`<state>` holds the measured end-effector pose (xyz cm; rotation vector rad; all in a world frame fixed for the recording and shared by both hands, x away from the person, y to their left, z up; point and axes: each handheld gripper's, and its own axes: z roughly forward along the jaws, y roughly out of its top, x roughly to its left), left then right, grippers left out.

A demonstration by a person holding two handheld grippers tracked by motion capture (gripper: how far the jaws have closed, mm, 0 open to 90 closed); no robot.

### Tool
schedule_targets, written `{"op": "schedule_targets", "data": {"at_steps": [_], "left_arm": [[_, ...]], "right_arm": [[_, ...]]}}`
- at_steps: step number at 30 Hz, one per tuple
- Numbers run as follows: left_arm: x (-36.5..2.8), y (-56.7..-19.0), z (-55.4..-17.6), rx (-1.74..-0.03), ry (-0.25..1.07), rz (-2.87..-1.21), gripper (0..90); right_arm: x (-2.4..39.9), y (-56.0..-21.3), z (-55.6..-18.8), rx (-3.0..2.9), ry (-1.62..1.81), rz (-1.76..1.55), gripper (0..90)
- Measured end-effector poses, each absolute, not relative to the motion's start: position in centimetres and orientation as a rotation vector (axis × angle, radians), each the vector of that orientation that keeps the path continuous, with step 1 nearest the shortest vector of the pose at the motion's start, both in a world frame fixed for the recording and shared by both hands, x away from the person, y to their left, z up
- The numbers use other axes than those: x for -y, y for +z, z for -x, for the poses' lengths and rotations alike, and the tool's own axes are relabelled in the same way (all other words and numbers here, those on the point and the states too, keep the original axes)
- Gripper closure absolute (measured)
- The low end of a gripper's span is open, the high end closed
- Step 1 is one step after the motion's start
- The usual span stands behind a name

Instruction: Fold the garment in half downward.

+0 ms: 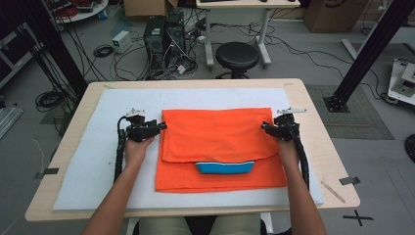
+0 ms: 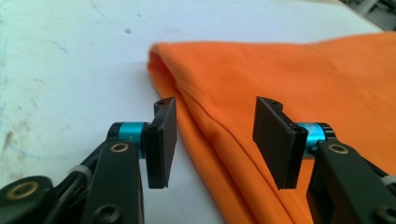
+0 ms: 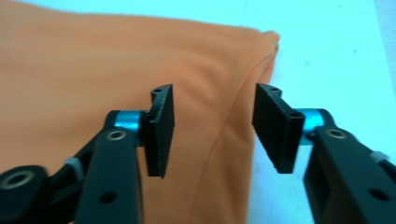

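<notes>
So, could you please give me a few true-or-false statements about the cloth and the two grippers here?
1. The orange cloth is folded, its upper layer lying over the lower one. True.
2. The left gripper is clamped on the cloth. False: its jaws stand apart over the cloth's edge, pads off the fabric.
3. A blue piece shows under the folded layer's near edge. True.
4. The right gripper is shut. False: its jaws stand open above the cloth's edge.
5. The cloth lies on bare wood. False: it lies on a white mat covering the table.
</notes>
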<state>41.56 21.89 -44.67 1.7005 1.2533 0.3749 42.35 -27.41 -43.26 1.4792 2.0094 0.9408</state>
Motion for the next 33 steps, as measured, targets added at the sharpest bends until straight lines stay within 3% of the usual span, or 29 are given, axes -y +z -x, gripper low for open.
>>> {"op": "schedule_targets", "data": {"at_steps": [5, 8, 14, 23, 28, 33], "left_arm": [[-21.6, -44.4, -39.0, -1.188, 0.366, -1.725, 50.6], [-21.3, -44.5, -37.6, -1.16, 0.353, -1.743, 51.1], [-20.5, -44.8, -35.4, -1.12, 0.34, -1.806, 55.9], [-19.9, -45.3, -33.4, -1.139, 0.344, -1.848, 55.7], [-19.5, -45.4, -32.6, -1.13, 0.364, -1.883, 55.7], [-19.1, -45.4, -32.2, -1.136, 0.376, -1.938, 62.1]], "right_arm": [[26.9, -42.9, -40.4, -2.036, 0.974, -1.417, 29.2], [26.6, -42.8, -39.1, -2.041, 0.964, -1.379, 26.2], [26.6, -43.2, -36.5, -2.047, 0.988, -1.332, 26.7], [27.0, -43.3, -34.5, -2.044, 0.959, -1.294, 29.8], [27.7, -43.5, -33.4, -2.055, 0.924, -1.31, 41.0], [28.8, -43.6, -32.5, -2.068, 0.932, -1.345, 63.1]]}}
